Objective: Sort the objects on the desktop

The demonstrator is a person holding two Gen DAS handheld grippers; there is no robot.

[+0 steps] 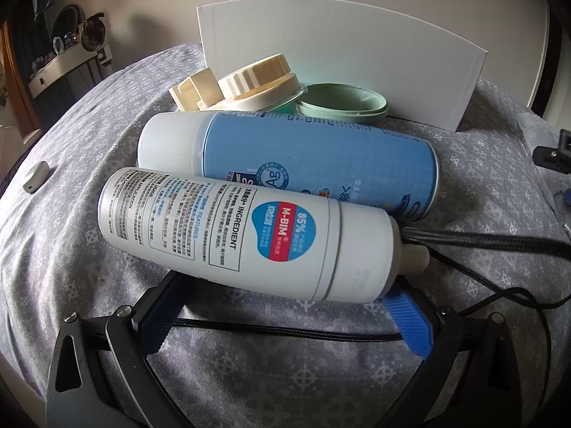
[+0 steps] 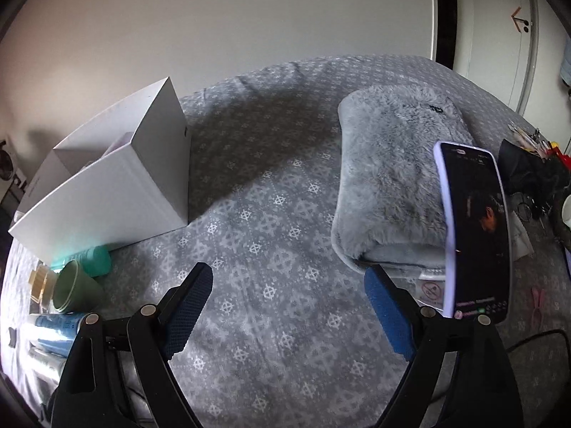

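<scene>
Left hand-held gripper (image 1: 285, 306) spread wide, straddling the white spray can (image 1: 246, 232); right hand-held gripper (image 2: 285, 310) released, empty. Risk — the can rolling against the blue spray can (image 1: 314, 164) on closure.

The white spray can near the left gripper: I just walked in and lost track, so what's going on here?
A person is sorting desk items with two handheld grippers. The left gripper is open around the white cylindrical spray can, which lies on the grey patterned cloth against a blue-labelled spray can; whether the pads touch it is unclear. The right gripper is open, holding nothing, above bare cloth between the white open cardboard box and a grey fluffy pouch.
</scene>
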